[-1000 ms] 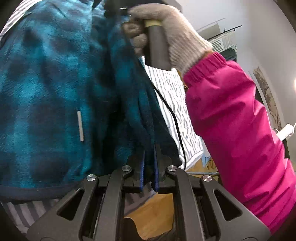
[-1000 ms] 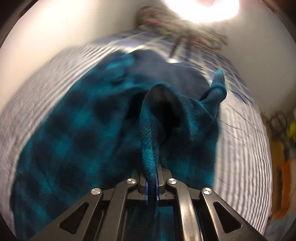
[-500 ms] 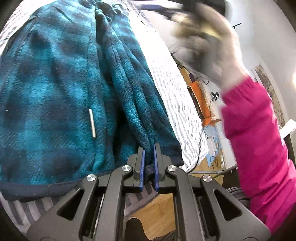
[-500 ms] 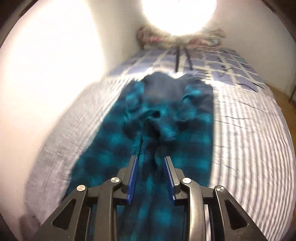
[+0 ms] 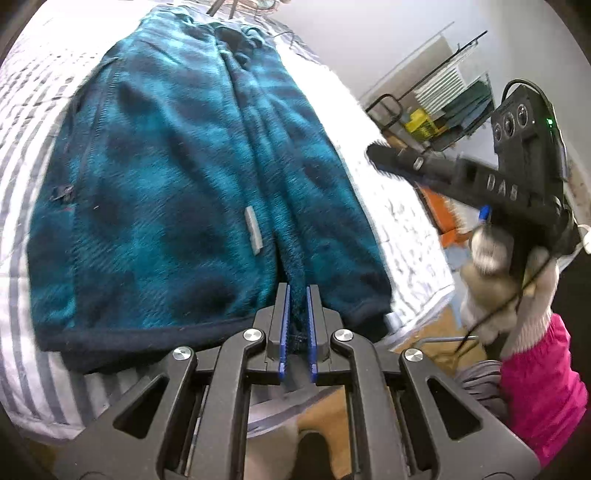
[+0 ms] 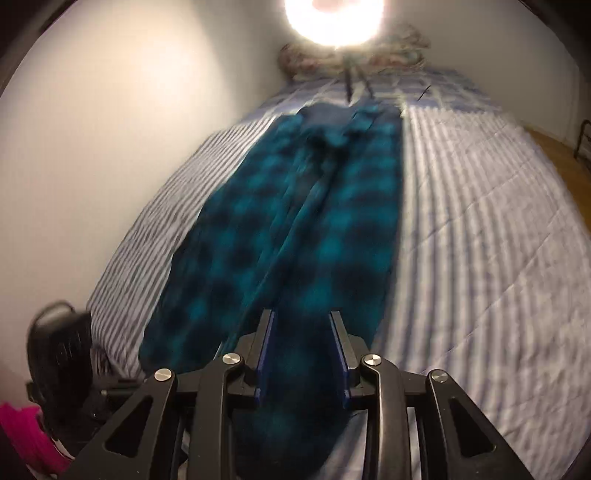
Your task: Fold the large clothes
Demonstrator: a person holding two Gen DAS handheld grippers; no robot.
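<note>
1. A bed (image 6: 480, 229) with a grey-and-white striped cover fills most of both views.
2. A plain white wall (image 6: 129, 122) runs along 1 side of the bed.
3. A bright round light (image 6: 334, 18) glares above the far end, washing out the wall there.
4. A rumpled patterned heap (image 6: 306, 59) lies at the far end of the bed.
5. Wooden floor (image 6: 554, 147) shows beyond the bed's other side.
6. A metal rack (image 5: 443, 107) with stacked items stands against a pale wall.
</note>
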